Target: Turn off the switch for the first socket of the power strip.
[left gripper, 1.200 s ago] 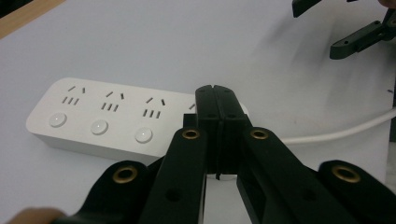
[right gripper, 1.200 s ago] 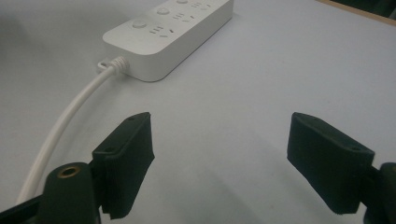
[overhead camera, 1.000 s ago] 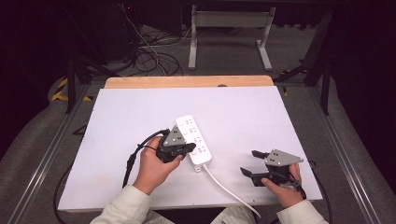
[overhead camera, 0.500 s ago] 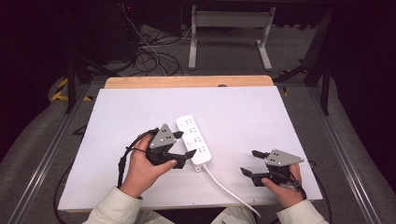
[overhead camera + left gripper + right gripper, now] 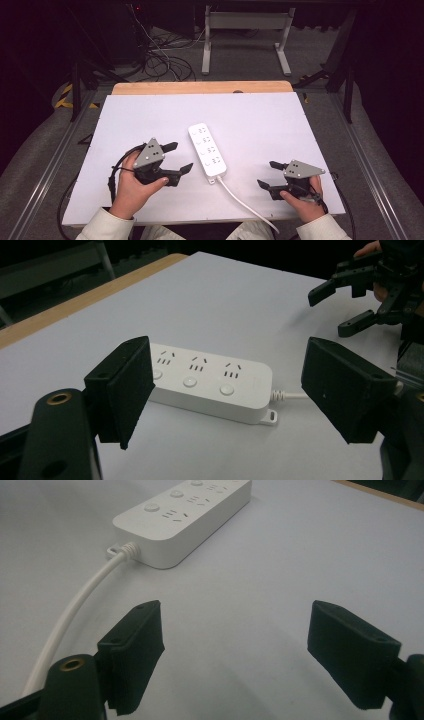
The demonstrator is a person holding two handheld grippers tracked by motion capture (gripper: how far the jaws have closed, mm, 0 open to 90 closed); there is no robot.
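Observation:
A white power strip (image 5: 207,150) lies flat in the middle of the white table top (image 5: 150,115), its white cable (image 5: 245,202) trailing off the near edge. My left gripper (image 5: 180,157) hovers just left of the strip and points at its long side; its jaws have just been opening and stand wide with nothing between them. In the left gripper view the strip (image 5: 210,382) lies a short way beyond the pads (image 5: 127,390). My right gripper (image 5: 266,174) rests open at the near right, apart from the strip (image 5: 185,515) and the cable (image 5: 75,610).
A wooden strip (image 5: 200,87) runs along the table's far edge. Behind the table are a metal stand (image 5: 245,35) and loose cables (image 5: 160,60) on the floor. Metal rails (image 5: 55,160) flank the table on both sides.
My left gripper has drawn back to the left from the power strip's side, and its jaws have gone from shut to wide open. The strip and the right gripper have stayed put.

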